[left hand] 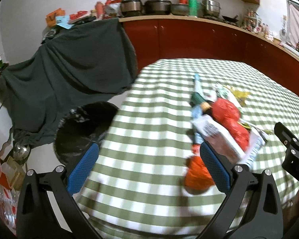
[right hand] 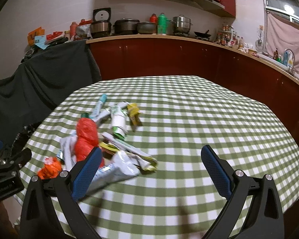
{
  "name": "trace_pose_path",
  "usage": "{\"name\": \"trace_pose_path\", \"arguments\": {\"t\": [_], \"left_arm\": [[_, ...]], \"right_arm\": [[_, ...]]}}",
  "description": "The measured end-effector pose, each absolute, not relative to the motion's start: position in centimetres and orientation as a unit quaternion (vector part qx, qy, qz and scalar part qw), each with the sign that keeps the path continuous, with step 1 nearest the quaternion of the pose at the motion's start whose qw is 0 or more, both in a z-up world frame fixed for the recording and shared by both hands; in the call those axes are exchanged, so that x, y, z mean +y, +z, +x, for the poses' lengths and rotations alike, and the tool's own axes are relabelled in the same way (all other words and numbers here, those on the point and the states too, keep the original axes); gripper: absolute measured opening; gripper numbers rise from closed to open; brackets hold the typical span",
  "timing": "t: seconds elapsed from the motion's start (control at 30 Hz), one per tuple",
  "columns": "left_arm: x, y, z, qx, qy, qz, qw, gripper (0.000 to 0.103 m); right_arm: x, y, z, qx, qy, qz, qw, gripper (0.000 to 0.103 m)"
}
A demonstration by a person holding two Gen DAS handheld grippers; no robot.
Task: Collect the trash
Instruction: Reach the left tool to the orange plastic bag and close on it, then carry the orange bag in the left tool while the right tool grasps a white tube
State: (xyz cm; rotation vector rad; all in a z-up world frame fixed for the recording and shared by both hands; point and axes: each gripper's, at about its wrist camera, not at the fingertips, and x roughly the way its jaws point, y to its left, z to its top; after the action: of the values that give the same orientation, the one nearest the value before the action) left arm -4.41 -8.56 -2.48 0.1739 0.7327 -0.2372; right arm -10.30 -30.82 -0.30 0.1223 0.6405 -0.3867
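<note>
Left wrist view. Left gripper (left hand: 149, 165): jaws wide apart, nothing between them, held above the near edge of the checked table (left hand: 149, 119). Trash pile (left hand: 219, 123) at 2 o'clock of the gripper, lying on the cloth: red plastic bag (left hand: 229, 117), white printed packet (left hand: 219, 139), blue-capped tube (left hand: 197, 83), yellow wrapper (left hand: 241, 95). Small orange bag (left hand: 197, 175) sits just beside the gripper's right finger; whether they touch cannot be told. Black-lined bin (left hand: 83, 127) at 10 o'clock, on the floor beside the table edge, under a draped dark cloth (left hand: 69, 65). Its contents are too dark to make out.

Right wrist view. Right gripper (right hand: 149, 167): jaws wide apart, empty, above the cloth. The pile lies at 10 to 11 o'clock, its silver-white wrapper (right hand: 117, 169) just beside the left finger. Green-and-white packet (right hand: 118, 121) and the yellow wrapper sit farther back, at 11 o'clock.

Progress, as judged: collection looks barely begun. Every visible piece is on the table and neither claw carries anything; all of it remains to be moved to the bin.
</note>
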Motion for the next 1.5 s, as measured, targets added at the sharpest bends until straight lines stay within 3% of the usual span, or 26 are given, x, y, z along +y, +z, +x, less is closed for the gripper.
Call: {"name": "trace_pose_path", "arguments": {"t": [0.27, 0.4, 0.47, 0.6, 1.03, 1.5], "left_arm": [[-11.7, -4.1, -5.4, 0.367, -0.135, 0.113, 0.913, 0.098], [-12.1, -5.3, -4.9, 0.387, -0.150, 0.114, 0.903, 0.075], [-12.1, -5.8, -4.7, 0.397, -0.161, 0.113, 0.896, 0.068], [-12.2, -6.5, -4.5, 0.412, -0.178, 0.116, 0.886, 0.042], [-8.6, -4.4, -4.2, 0.363, -0.142, 0.118, 0.913, 0.042], [-3.5, -4.6, -2.9, 0.369, -0.108, 0.089, 0.919, 0.042]], "right_arm": [[-32.2, -0.7, -11.5, 0.313, -0.198, 0.084, 0.925, 0.096], [-32.1, -0.9, -11.4, 0.315, -0.196, 0.085, 0.925, 0.097], [-32.0, -1.1, -11.4, 0.316, -0.194, 0.085, 0.925, 0.097], [-31.8, -1.2, -11.5, 0.315, -0.192, 0.084, 0.926, 0.096], [-28.1, -1.6, -10.1, 0.328, -0.153, 0.082, 0.929, 0.096], [-25.1, -3.6, -8.8, 0.372, -0.166, 0.040, 0.912, 0.096]]}}
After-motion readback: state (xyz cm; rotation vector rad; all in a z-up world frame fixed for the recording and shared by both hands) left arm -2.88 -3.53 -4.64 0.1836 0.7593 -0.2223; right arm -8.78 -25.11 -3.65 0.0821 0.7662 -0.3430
